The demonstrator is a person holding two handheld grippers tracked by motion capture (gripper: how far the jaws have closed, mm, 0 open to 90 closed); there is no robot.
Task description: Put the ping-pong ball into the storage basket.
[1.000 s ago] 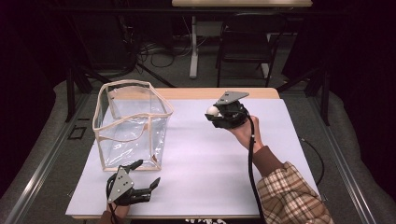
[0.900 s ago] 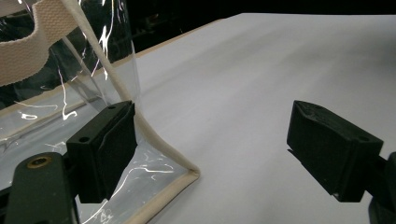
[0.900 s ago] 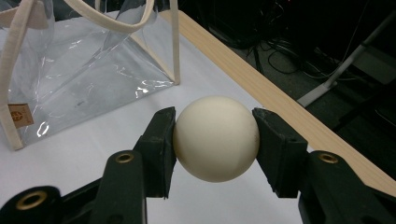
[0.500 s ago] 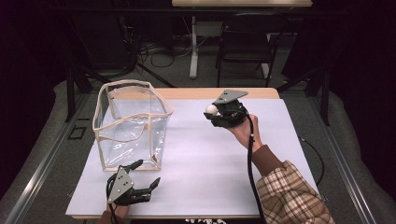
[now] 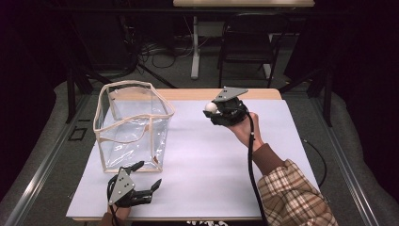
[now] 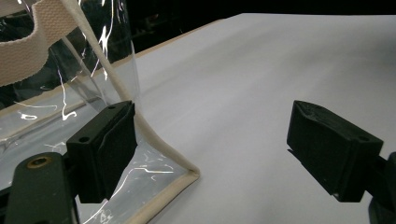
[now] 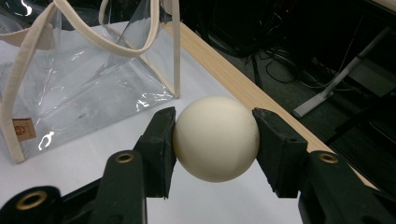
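A clear plastic bag [image 5: 134,125] with cream fabric trim stands open on the left of the white table [image 5: 207,160]. My right gripper [image 5: 212,109] is held above the table's far middle, shut on a cream ball [image 7: 215,138] that both pads press from the sides. The bag [image 7: 88,70] lies to the left of the ball, a short way off. My left gripper [image 5: 148,175] rests low near the front edge, open, with nothing between its jaws. Its left pad [image 6: 105,147] sits right by the bag's near bottom corner [image 6: 184,175].
The table's wooden far edge [image 7: 243,88] runs just behind the ball. Beyond it are a dark chair [image 5: 247,42], a desk leg and floor cables. A black cable [image 5: 251,160] trails from the right gripper along a plaid sleeve [image 5: 291,197].
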